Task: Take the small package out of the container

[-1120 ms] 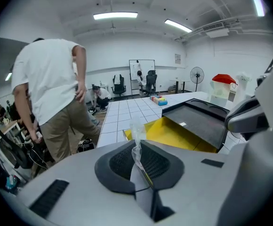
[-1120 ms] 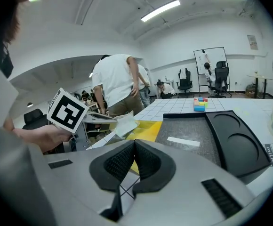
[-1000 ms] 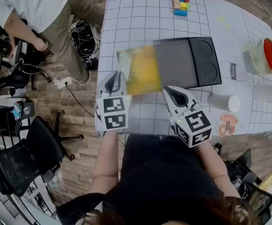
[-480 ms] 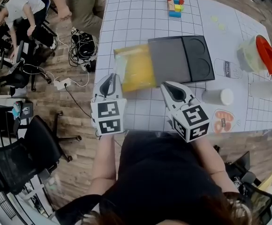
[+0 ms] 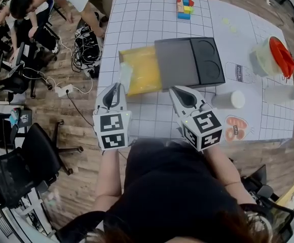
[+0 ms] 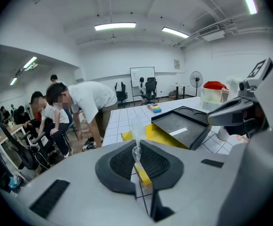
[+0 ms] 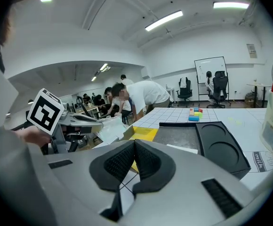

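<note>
A yellow package (image 5: 143,71) in clear plastic lies on the gridded table, its right end tucked under or inside the black container (image 5: 190,62). My left gripper (image 5: 117,86) is at the package's near left corner, shut on a pinch of its clear plastic wrap (image 6: 136,147). The left gripper view shows the yellow package (image 6: 161,134) stretching from my left gripper (image 6: 136,153) to the black container (image 6: 181,126). My right gripper (image 5: 175,89) hovers just in front of the container's near edge, shut with nothing between its pads (image 7: 122,160).
Coloured blocks (image 5: 183,6) sit at the table's far side. A white cylinder (image 5: 228,99) and a tub with a red lid (image 5: 273,54) stand to the right. People (image 5: 30,9), office chairs (image 5: 20,171) and floor cables (image 5: 83,52) lie off the table's left edge.
The head view has shifted, so table and package sit slightly higher and further left. Both grippers keep their places relative to the package. The people at the left have moved.
</note>
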